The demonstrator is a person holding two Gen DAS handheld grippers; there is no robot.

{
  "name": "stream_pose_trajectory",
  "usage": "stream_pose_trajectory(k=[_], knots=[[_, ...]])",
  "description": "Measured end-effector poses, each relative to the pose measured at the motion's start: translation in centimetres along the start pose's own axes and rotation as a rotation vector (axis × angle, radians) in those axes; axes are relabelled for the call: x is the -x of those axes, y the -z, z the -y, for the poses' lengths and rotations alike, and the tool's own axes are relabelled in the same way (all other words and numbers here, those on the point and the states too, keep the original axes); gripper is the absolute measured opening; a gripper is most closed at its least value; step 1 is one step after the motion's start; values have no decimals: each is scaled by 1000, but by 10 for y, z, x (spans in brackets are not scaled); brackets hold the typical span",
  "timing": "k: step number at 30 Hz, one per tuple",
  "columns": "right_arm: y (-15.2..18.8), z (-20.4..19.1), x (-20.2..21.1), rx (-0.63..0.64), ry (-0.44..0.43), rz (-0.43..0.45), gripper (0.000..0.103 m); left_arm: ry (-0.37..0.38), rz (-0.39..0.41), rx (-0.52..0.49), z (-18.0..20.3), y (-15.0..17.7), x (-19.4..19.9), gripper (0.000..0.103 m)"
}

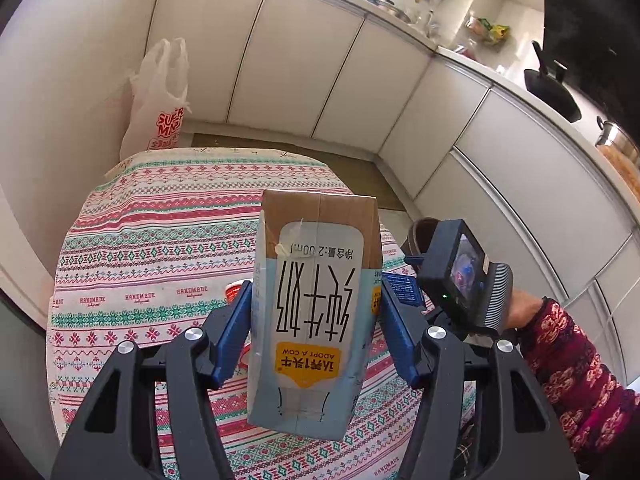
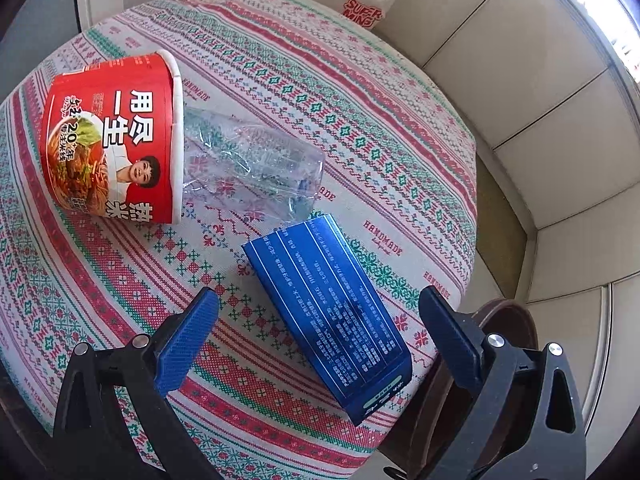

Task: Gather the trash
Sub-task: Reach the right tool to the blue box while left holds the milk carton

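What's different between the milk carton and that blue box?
The milk carton is pale blue and brown with big black characters; the blue box is dark blue with fine white print. The carton is held off the table, pinched in the left claw; the box lies flat on the tablecloth, untouched. Both are rectangular cardboard packages.

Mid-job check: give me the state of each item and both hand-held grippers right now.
Milk carton: upside down, clamped, lifted off the table.
Left hand-held gripper: shut on the milk carton.
Right hand-held gripper: open, straddling the blue box.
Blue box: lying flat.
Noodle cup: tipped on its side.
Clear bottle: crushed, lying flat.
Plastic bag: upright, beyond the table.
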State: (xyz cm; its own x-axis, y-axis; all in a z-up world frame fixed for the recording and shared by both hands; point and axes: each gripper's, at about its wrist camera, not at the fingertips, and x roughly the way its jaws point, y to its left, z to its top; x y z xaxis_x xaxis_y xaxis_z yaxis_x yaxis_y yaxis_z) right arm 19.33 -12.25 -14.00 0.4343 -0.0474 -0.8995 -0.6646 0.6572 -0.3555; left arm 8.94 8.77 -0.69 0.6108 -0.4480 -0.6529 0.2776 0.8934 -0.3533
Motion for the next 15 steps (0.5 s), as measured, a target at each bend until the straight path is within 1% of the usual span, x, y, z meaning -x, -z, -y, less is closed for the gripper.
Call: stream_pose_trajectory(k=[2, 5, 9, 15], knots=[[-4, -4, -8, 25, -3, -24, 96, 3, -1, 5, 0, 1, 0, 60], [-8, -9, -21, 49, -16, -61, 96, 32, -9, 25, -5, 2, -2, 60], [-13, -15, -35, 78, -23, -98, 96, 27, -22, 28, -8, 4, -6, 60], [-20, -6, -42, 13, -99, -101, 96, 43, -35, 28, -9, 4, -11, 60]])
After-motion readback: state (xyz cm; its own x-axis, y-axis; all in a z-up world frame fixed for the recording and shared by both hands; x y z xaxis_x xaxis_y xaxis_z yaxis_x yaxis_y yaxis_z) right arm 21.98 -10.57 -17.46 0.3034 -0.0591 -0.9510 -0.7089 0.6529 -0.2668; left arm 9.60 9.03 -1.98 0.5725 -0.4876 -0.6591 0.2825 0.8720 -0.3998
